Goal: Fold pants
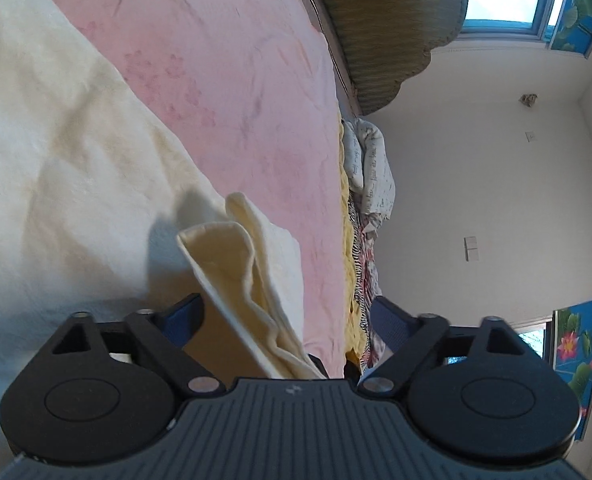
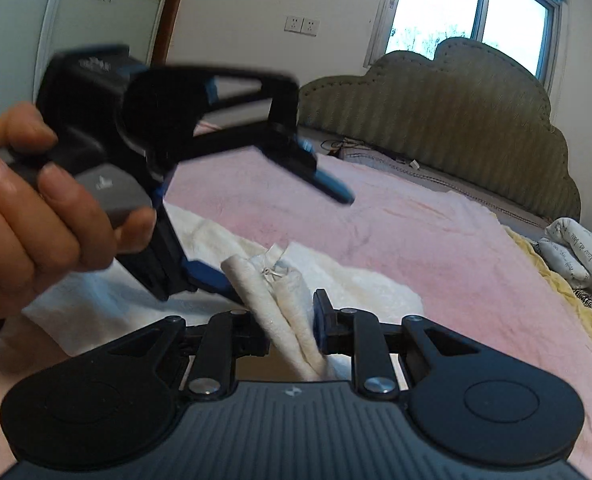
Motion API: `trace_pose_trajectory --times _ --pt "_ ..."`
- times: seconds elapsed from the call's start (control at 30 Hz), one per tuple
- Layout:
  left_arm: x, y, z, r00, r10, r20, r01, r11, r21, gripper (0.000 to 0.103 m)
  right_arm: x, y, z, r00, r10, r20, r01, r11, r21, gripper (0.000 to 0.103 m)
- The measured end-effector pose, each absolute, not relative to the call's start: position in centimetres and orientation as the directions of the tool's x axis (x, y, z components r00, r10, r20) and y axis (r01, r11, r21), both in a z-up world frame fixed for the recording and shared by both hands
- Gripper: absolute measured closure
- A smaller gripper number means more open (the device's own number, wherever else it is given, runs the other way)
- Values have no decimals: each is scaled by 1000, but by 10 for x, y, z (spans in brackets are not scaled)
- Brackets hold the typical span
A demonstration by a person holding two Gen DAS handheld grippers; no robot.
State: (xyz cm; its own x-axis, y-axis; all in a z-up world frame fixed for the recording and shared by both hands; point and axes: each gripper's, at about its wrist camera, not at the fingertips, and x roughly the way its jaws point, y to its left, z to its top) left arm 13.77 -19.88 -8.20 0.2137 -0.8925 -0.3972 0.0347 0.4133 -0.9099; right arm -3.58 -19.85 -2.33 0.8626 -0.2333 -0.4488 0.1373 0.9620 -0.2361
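step: carry bunched hem across level, both ends together, no sag | right gripper (image 2: 292,320) clamped narrow on cream fleecy pants (image 2: 280,300) | left gripper (image 1: 288,312) jaws wide, fabric loose between | pants: soft, thick, rumpled, spread over pink bedsheet (image 1: 224,80)

Ahead of my right gripper (image 2: 292,320) the pink blanket (image 2: 435,248) lies bare as far as the headboard (image 2: 455,120); to its left, my left gripper (image 2: 272,236) and hand (image 2: 28,208) crowd in close, blurred, perhaps touching the cream pants (image 2: 272,304); bedding (image 2: 575,256) is heaped along the right edge.
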Motion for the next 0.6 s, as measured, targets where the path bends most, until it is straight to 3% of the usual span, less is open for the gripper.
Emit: trace_pose_trajectory --times 0.07,0.13,0.37,0.6 --pt "142 -195 -77 197 -880 -432 67 451 -890 64 -33 -193 -21 867 -214 -450 114 964 -240 82" --pt "141 -186 -65 215 -840 -498 127 530 -839 88 -30 -182 -20 871 -187 -454 73 963 -258 82" --pt "124 -141 -12 410 -592 -694 343 805 -484 95 1 -132 -25 868 -36 -494 -134 943 -305 82" --pt "119 -101 -19 569 -372 -733 321 922 -218 95 36 -90 -42 851 86 -518 -278 910 -307 82"
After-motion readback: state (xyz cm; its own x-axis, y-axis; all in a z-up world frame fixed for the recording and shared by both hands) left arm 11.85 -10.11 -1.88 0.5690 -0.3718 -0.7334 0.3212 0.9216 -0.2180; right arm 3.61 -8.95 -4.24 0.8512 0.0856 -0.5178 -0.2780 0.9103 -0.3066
